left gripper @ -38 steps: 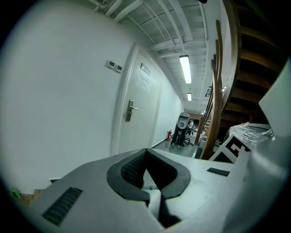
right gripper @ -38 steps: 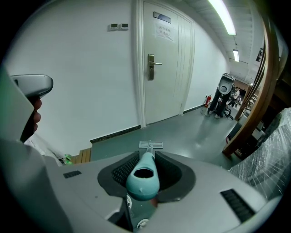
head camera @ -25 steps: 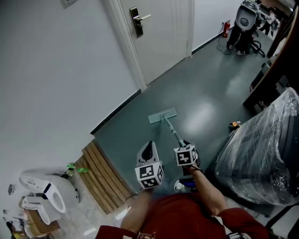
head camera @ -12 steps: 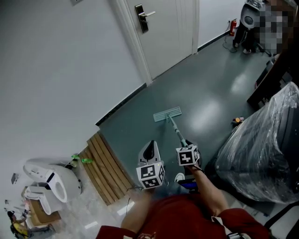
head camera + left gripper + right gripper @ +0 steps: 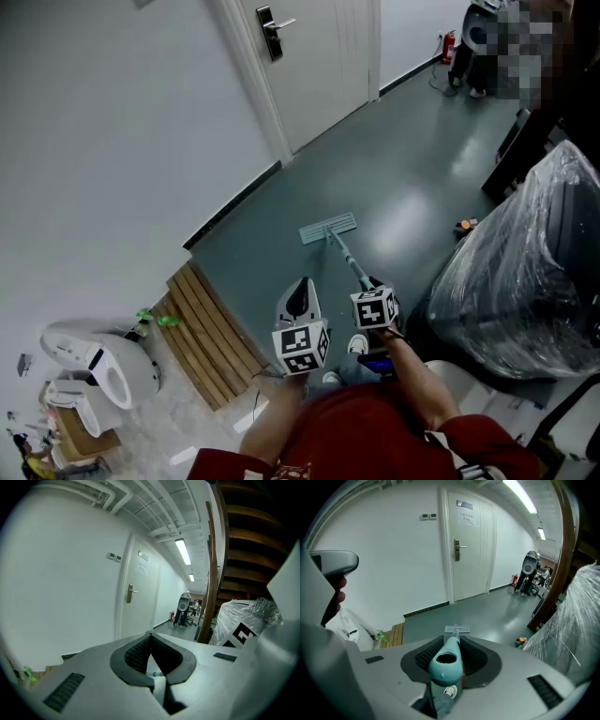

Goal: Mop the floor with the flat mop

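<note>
Head view, lower left: slatted wooden board [image 5: 208, 339] lying by the wall. Just right of it, at lower centre, my left gripper [image 5: 300, 294] has its tongs pressed together at the tips with nothing between them [image 5: 151, 637]. Flat mop [image 5: 328, 228]: head flat on the grey floor [image 5: 412, 159] at frame centre, handle [image 5: 345, 255] slanting back to my right gripper [image 5: 368, 284], whose tongs pinch the teal handle near its top end [image 5: 449, 654]. Far right: plastic-wrapped bundle [image 5: 525, 272].
</note>
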The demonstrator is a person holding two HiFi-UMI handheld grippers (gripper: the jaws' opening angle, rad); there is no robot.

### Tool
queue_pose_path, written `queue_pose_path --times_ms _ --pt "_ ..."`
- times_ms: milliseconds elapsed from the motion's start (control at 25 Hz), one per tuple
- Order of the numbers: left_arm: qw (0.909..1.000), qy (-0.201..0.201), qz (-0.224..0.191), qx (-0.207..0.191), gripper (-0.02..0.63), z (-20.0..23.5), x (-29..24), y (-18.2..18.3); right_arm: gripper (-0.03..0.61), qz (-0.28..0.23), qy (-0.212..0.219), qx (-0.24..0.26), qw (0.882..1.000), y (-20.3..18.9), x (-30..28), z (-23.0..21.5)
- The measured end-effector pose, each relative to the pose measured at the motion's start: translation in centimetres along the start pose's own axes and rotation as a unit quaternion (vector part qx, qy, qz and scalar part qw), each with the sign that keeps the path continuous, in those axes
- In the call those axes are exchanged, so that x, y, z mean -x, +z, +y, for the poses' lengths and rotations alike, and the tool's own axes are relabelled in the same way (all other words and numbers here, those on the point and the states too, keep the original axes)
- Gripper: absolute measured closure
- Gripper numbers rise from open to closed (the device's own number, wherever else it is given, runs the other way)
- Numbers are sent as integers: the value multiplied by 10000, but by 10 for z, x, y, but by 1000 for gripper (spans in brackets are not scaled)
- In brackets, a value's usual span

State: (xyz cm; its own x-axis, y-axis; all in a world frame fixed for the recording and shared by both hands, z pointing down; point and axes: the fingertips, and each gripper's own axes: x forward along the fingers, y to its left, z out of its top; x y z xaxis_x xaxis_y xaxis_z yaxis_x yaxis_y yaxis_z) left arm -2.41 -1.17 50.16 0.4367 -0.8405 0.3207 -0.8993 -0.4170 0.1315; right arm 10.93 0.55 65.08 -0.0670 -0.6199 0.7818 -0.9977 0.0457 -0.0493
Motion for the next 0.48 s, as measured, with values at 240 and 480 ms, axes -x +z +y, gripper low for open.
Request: queue_pose_path --times_ms 240,480 --pt "10000 34 -33 50 598 12 47 -12 462 23 -49 2 10000 -26 20 27" --pt "9998 32 -19 187 598 26 89 -30 462 62 -122 70 9999 -52 42 54"
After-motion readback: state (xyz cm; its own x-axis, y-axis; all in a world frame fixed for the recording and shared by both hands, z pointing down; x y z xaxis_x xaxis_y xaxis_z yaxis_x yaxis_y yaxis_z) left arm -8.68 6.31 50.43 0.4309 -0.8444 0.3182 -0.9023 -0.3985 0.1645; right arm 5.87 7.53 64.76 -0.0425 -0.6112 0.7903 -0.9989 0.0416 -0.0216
